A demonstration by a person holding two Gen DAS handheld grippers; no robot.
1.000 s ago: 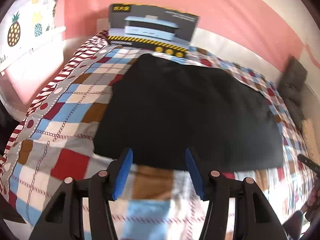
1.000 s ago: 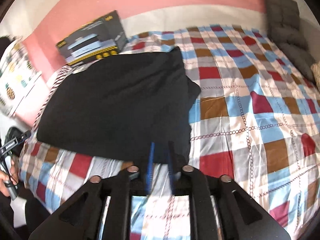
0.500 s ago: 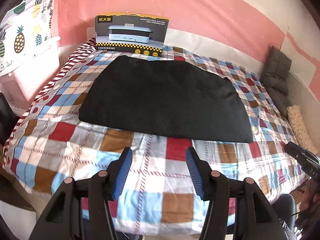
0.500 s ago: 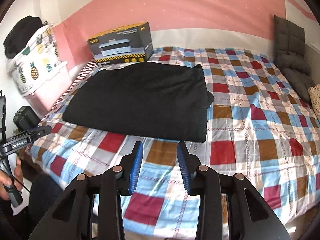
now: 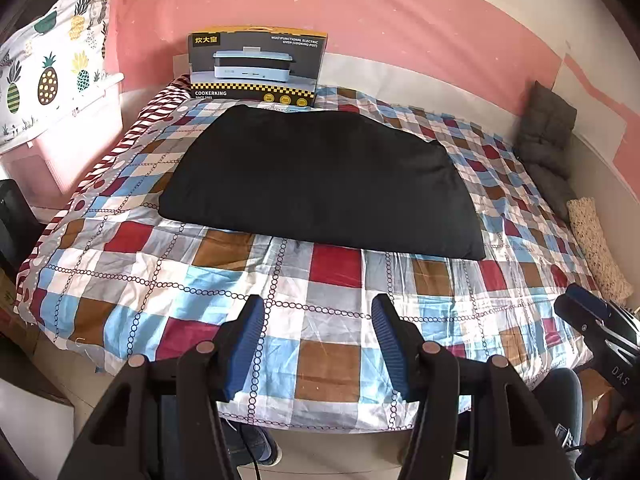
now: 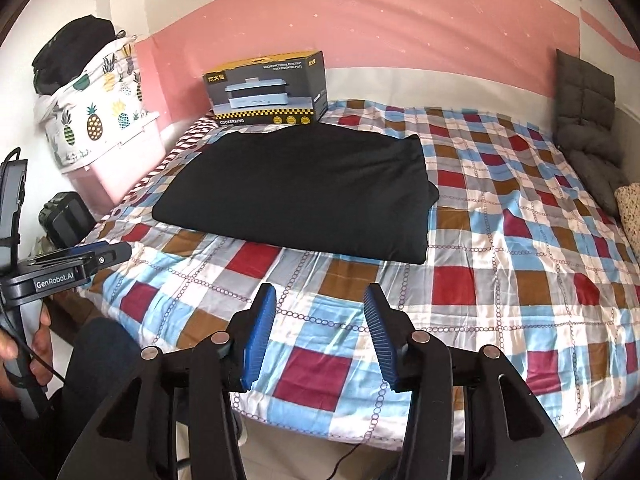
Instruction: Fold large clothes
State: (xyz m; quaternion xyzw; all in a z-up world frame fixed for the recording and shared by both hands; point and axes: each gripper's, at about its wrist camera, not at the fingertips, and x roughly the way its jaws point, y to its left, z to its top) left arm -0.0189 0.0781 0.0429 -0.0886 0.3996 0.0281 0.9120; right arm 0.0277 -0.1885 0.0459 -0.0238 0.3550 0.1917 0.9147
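Black garment (image 5: 320, 184) folded into a flat rectangle, lying on checked bedspread (image 5: 224, 280) toward the far left part of the bed. Long axis parallel to the near bed edge; far edge almost touching cooker box (image 5: 256, 66) standing against the pink wall. One corner bulging slightly at the right side. Bare bedspread strip between garment and near edge; wide free area right of garment up to grey cushion (image 6: 584, 120).

Left gripper (image 5: 318, 344) released, nothing between fingers, above near bed edge, apart from garment. Right gripper (image 6: 320, 336) jaws just been opening, likewise empty, above the same edge.
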